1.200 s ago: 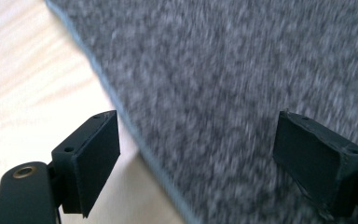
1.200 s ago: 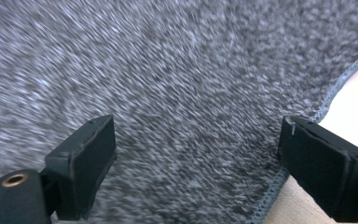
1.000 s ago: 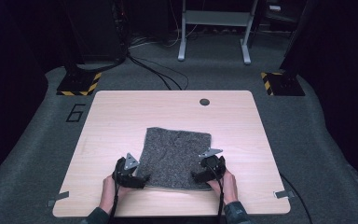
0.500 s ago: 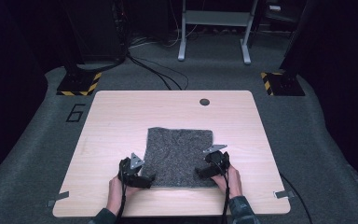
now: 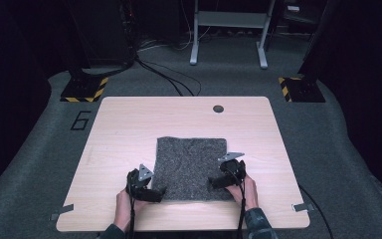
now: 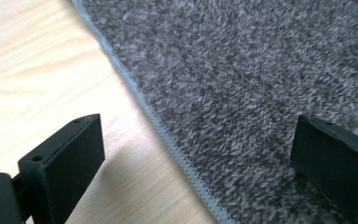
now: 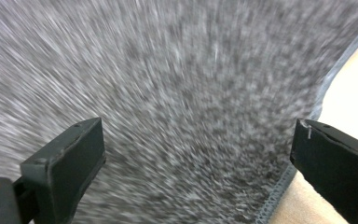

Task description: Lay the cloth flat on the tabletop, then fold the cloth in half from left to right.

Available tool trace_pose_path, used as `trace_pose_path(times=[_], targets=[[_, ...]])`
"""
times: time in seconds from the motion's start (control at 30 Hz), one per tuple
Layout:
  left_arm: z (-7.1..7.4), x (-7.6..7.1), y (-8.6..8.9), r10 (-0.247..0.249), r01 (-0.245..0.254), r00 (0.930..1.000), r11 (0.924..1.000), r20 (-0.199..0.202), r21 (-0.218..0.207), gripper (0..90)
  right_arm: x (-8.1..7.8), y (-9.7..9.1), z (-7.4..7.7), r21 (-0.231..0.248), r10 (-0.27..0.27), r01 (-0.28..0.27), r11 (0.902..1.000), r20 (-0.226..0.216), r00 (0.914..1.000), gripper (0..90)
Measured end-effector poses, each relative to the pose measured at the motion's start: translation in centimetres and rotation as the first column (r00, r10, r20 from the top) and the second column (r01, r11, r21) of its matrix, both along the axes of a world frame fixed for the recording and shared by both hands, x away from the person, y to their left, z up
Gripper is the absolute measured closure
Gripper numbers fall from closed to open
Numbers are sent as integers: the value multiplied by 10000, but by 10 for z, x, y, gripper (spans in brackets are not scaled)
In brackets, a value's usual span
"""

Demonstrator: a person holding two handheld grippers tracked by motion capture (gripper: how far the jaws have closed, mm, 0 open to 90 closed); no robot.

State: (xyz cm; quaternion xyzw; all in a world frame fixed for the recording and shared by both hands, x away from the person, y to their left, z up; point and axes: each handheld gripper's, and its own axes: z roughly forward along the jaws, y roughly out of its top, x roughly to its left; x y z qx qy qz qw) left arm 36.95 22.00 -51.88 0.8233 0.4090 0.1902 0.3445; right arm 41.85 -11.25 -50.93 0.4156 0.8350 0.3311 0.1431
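2 wide-open claws, left claw and right claw, straddle grey cloth edges, gripping nothing

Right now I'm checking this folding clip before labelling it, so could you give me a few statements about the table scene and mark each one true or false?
1. A grey cloth lies flat on the wooden table. True.
2. The left gripper has its jaws clamped on the cloth's edge. False: the jaws stand wide apart, with the stitched hem on the table between them, unpinched.
3. The right gripper is open over the cloth near its edge. True.
4. Both grippers sit at the cloth's far corners. False: they are at its near corners, close to the person.
5. A small dark round hole lies in the table beyond the cloth. True.
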Motion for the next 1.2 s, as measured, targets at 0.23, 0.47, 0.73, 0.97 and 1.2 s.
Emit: trace_pose_path(times=[0.23,0.47,0.73,0.97,1.2], targets=[[21,16,15,481,-472,9986,9980,223,-410,27,-17,8,24,510,48,-69,9987,423,9991,44],[31,27,21,553,-547,9981,9982,265,-247,19,-34,34,33,604,546,-588,9964,703,9960,51],[36,44,26,791,-782,9967,9955,155,-533,14,-44,54,36,727,802,-852,9937,689,9944,58],[41,65,27,1062,-1067,9943,9910,-93,-808,4,-50,75,35,771,1079,-1139,9905,774,9911,65],[44,83,23,1217,-1220,9925,9887,-80,-873,4,-54,92,30,754,1449,-1508,9857,779,9864,69]])
